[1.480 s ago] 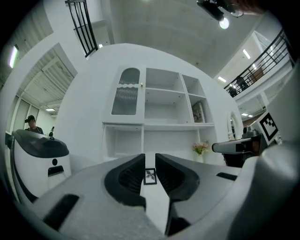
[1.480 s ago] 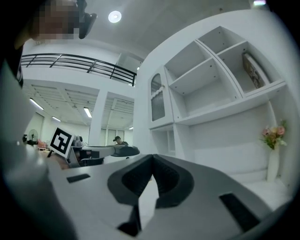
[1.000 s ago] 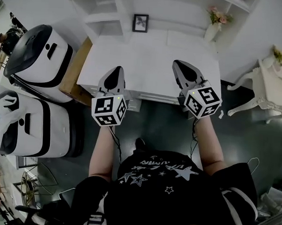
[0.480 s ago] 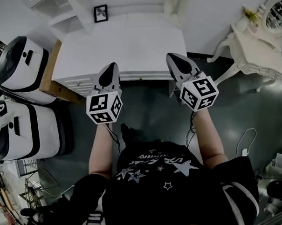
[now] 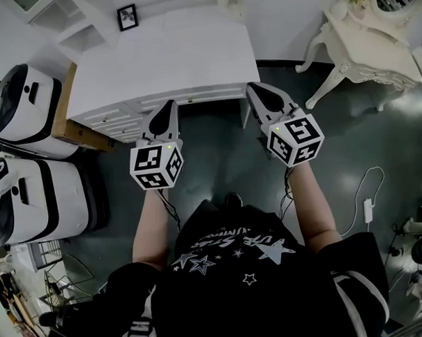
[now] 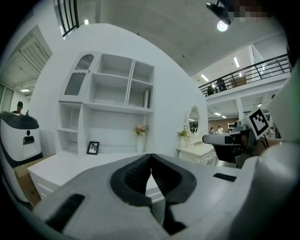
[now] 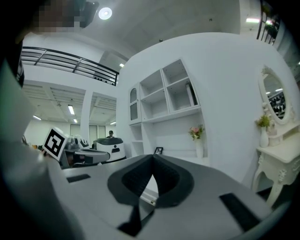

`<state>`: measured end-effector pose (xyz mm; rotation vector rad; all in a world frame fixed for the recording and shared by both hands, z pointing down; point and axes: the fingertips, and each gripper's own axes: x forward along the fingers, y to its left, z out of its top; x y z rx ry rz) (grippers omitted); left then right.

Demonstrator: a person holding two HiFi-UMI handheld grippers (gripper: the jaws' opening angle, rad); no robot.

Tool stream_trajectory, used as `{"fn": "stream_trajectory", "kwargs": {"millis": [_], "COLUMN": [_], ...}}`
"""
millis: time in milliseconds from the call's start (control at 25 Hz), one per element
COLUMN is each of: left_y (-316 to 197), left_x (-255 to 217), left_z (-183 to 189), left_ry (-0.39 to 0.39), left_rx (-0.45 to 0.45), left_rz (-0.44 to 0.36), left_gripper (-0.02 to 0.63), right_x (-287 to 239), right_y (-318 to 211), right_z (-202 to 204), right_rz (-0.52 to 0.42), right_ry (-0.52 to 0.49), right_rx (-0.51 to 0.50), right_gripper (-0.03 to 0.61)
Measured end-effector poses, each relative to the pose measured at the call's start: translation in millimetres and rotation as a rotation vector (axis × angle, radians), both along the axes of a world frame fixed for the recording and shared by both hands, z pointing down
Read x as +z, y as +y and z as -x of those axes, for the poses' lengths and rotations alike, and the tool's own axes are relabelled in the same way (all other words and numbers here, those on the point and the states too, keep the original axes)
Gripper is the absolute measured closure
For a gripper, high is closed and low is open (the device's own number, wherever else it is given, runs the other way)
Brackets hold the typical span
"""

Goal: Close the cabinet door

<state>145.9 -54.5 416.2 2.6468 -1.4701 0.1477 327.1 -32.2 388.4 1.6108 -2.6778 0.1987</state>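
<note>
Dark floor [image 5: 218, 171] underfoot, and closest in we have the person's black star-print shirt [image 5: 248, 271], both forearms reaching forward. Left gripper [image 5: 170, 106] sits just short of the table front, jaws pressed together with nothing between them. Right gripper [image 5: 260, 91] is alongside it, near the table's right front corner, jaws likewise together and empty. Beyond them is the white table [image 5: 174, 51], with a row of drawers [image 5: 129, 119] along its front edge and a small picture frame [image 5: 127, 17] standing at the back. Off to the left, two white-and-black machines [image 5: 25, 107] beside a brown box [image 5: 70, 127]. Over on the right, a white dressing table [image 5: 363, 31] on curved legs. Farthest back, against the wall, a white shelf cabinet [image 6: 112, 93] rises behind the table, a vase of flowers [image 6: 140, 136] standing below its shelves. The cabinet door [image 6: 76, 82], arched with a glass pane, is at the cabinet's upper left, well apart from both grippers. Whether it's ajar or shut, can't tell.
</note>
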Motion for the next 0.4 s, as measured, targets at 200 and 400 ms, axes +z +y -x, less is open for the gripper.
{"fn": "stream_trajectory", "kwargs": {"millis": [200,400], "left_y": [21,43], "left_x": [10,19], "left_z": [-4,4], "left_ry": [0.004,-0.003], "left_rx": [0.016,0.024], "left_rz": [0.016,0.023], "left_gripper": [0.604,0.604], "right_x": [10,16], "right_y": [21,40], "right_z": [2,10], "right_rz": [0.013,0.020], "right_ry": [0.005,0.000], "right_rx": [0.002,0.018], "right_gripper": [0.574,0.574]}}
